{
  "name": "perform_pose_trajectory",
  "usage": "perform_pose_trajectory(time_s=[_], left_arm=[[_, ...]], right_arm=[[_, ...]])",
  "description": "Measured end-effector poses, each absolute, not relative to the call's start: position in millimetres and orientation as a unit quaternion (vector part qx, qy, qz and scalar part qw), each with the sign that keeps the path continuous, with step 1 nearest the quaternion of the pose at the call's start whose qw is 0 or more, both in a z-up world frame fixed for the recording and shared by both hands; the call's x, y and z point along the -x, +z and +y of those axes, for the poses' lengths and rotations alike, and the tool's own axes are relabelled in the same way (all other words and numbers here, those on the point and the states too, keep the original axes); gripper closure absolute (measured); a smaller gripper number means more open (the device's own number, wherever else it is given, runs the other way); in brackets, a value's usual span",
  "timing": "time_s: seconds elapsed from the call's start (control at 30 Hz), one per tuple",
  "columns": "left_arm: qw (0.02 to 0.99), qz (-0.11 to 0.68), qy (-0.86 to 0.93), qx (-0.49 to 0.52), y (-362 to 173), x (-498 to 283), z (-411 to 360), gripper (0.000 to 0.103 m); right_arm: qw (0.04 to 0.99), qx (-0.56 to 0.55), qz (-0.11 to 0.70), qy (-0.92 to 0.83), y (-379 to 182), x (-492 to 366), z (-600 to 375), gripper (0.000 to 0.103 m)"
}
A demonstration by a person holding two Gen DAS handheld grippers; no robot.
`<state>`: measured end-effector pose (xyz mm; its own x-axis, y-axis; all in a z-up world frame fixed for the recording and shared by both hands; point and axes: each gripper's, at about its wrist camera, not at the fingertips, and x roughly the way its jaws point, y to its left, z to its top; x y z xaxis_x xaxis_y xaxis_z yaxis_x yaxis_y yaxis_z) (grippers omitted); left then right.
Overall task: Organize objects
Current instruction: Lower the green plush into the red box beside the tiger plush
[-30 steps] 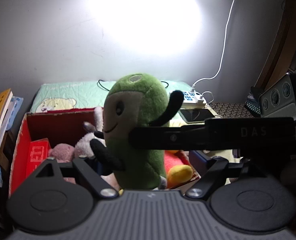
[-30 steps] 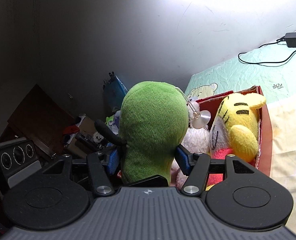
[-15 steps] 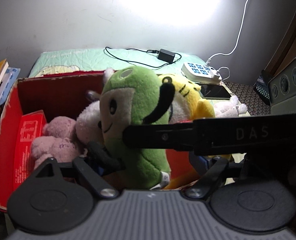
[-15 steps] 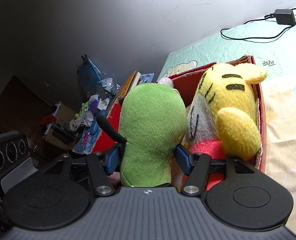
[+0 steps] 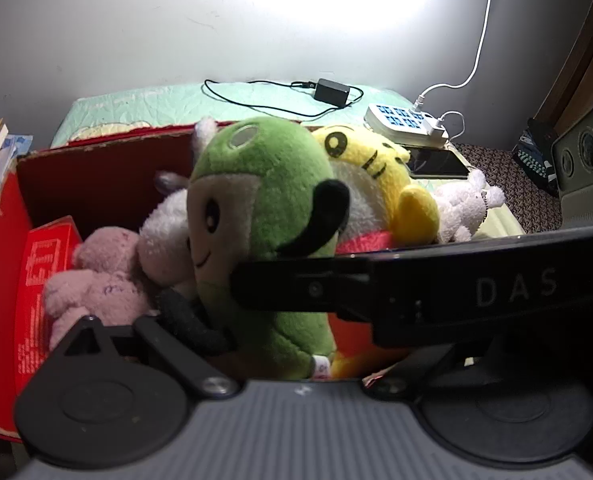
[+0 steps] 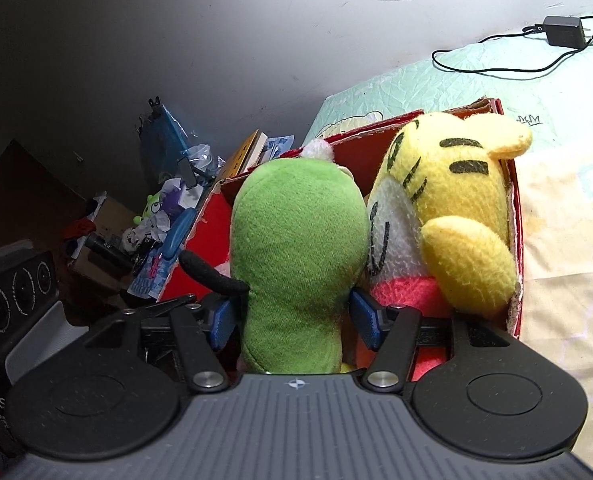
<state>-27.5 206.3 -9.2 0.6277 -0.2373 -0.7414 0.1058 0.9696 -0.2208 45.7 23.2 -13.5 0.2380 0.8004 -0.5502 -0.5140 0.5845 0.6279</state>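
1. The green plush toy (image 6: 300,240) stands upright in the middle of the right wrist view, its lower body down inside the red cardboard box (image 6: 514,216).
2. The right gripper (image 6: 294,318) has its blue-padded jaws one on each side of the toy's lower body, pinching it.
3. In the left wrist view the same green plush toy (image 5: 264,216) fills the centre of the frame, face turned to the left, with one black arm raised to the right and the other hanging at lower left.
4. The left gripper (image 5: 296,344) has just been spreading its jaws; they now stand wide, with the toy's base between them. Its fingertips are hidden, the right one behind the right gripper's black bar across the frame, so contact cannot be told.
5. A yellow striped tiger plush (image 5: 380,176) leans right of the green toy, touching it, against the box's right wall.
6. A pink plush (image 5: 100,276) and a white plush (image 5: 164,236) lie to the left inside the box.
7. In the upper part of the left wrist view, a black charger (image 5: 332,90) and a white power strip (image 5: 404,124) lie on the pale green bedspread (image 5: 136,104) behind the box.
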Motion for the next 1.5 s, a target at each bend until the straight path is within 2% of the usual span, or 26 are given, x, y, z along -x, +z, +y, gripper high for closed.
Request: perform_pose_trajectory(time_s=[0.4, 0.7, 1.03, 1.5], left_arm=[[0.893, 0.431, -0.099, 0.088, -8.1, 26.6, 205.1, 0.002], [0.889, 0.444, -0.076, 0.085, -10.2, 25.9, 208.3, 0.003], [0.883, 0.460, -0.062, 0.069, -15.9, 22.2, 202.9, 0.003], [0.878, 0.471, -0.049, 0.064, -18.5, 19.0, 199.1, 0.002]], right_arm=[[0.778, -0.182, 0.440, 0.410, -6.7, -38.9, 13.6, 0.041], [0.780, -0.204, 0.435, 0.401, -5.1, -37.4, 7.6, 0.042], [0.794, -0.188, 0.425, 0.392, -5.8, -33.5, 8.3, 0.049], [0.808, -0.160, 0.410, 0.393, -7.7, -28.9, 12.7, 0.049]])
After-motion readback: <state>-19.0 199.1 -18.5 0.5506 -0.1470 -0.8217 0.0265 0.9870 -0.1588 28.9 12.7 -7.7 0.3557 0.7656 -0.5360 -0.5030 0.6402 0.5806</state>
